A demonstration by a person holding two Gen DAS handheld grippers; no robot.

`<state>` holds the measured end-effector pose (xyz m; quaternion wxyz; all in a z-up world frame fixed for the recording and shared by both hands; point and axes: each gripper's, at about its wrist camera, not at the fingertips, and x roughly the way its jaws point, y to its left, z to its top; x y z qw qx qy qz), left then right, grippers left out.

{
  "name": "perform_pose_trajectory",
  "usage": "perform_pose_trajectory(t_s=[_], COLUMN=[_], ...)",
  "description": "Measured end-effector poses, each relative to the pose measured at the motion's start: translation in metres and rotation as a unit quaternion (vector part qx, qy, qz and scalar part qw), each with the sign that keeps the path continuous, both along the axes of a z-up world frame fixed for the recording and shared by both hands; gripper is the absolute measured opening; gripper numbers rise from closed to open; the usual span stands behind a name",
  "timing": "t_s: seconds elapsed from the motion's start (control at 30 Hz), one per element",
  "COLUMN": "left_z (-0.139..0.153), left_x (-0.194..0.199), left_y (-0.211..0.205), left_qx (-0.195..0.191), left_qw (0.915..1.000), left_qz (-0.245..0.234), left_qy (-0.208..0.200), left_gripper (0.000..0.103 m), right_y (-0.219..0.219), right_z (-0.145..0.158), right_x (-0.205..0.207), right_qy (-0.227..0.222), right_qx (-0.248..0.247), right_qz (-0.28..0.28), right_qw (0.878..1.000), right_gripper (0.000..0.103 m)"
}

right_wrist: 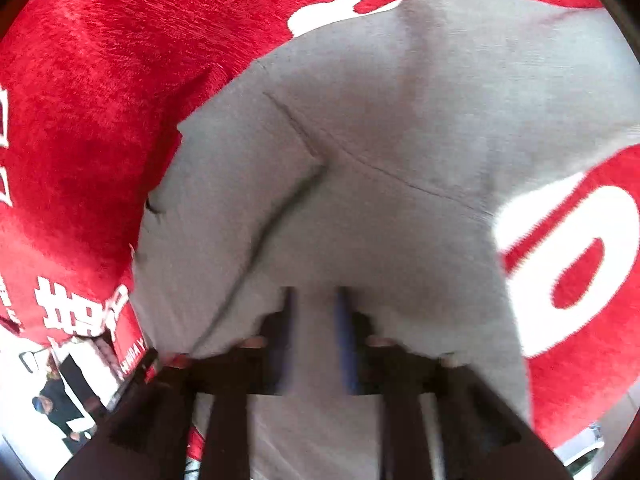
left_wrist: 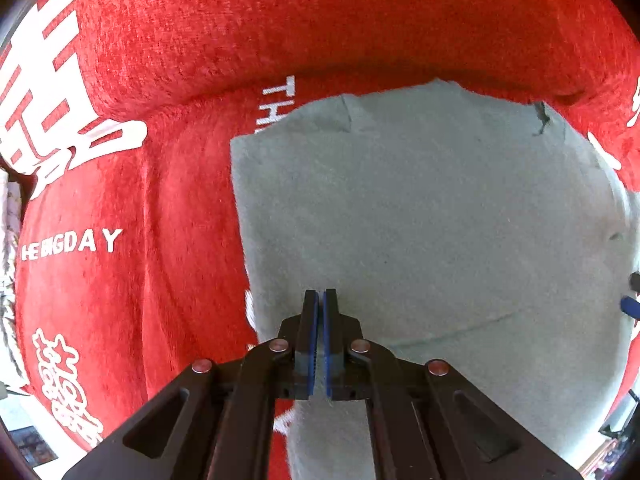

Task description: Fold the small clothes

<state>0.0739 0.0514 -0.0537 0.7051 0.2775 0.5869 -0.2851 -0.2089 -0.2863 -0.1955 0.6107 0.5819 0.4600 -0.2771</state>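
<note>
The grey garment (left_wrist: 420, 216) lies on a red blanket (left_wrist: 160, 60). The left gripper (left_wrist: 321, 296) is clenched, empty, above it. The right gripper (right_wrist: 314, 300) grasps its bunched cloth.

Closed left claw (left_wrist: 321, 300) over grey garment (left_wrist: 432, 216)

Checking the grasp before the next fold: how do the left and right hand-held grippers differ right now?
The left hand-held gripper has its fingers pressed together, holding nothing, poised over the grey garment; the right hand-held gripper has its fingers apart with grey cloth bunched between them. The left view is sharp, the right blurred. Both have blue pads and work over the red blanket.
</note>
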Motion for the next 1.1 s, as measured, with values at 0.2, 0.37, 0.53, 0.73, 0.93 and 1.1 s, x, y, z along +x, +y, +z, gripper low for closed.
perform_pose_trajectory(t_s=[0.2, 0.37, 0.53, 0.73, 0.93, 1.1], left_z=[0.011, 0.005, 0.006, 0.001, -0.005, -0.009], left_x=[-0.035, -0.065, -0.097, -0.133, -0.158, -0.17], left_y=[-0.016, -0.036, -0.058, -0.094, -0.141, -0.17], left_qx=[0.002, 0.021, 0.037, 0.07, 0.069, 0.075], left_qw=[0.9999, 0.9987, 0.9962, 0.9907, 0.9841, 0.9825], left_qz=[-0.007, -0.029, -0.067, -0.112, -0.163, -0.169], left_qy=[0.012, 0.037, 0.042, 0.03, 0.007, -0.02], left_gripper=[0.003, 0.003, 0.003, 0.098, 0.102, 0.102], right_y=[0.007, 0.008, 0.012, 0.021, 0.02, 0.009], right_z=[0.009, 0.008, 0.01, 0.006, 0.008, 0.011], right_x=[-0.016, -0.021, -0.035, -0.047, -0.069, -0.088], right_qy=[-0.01, -0.02, -0.037, -0.071, -0.084, -0.091], right_qx=[0.001, 0.005, -0.002, 0.002, -0.009, -0.017], right_qz=[0.008, -0.003, -0.032, -0.082, -0.111, -0.13], right_qw=[1.0, 1.0, 0.999, 0.994, 0.99, 0.987], right_gripper=[0.069, 0.079, 0.08, 0.084, 0.096, 0.096])
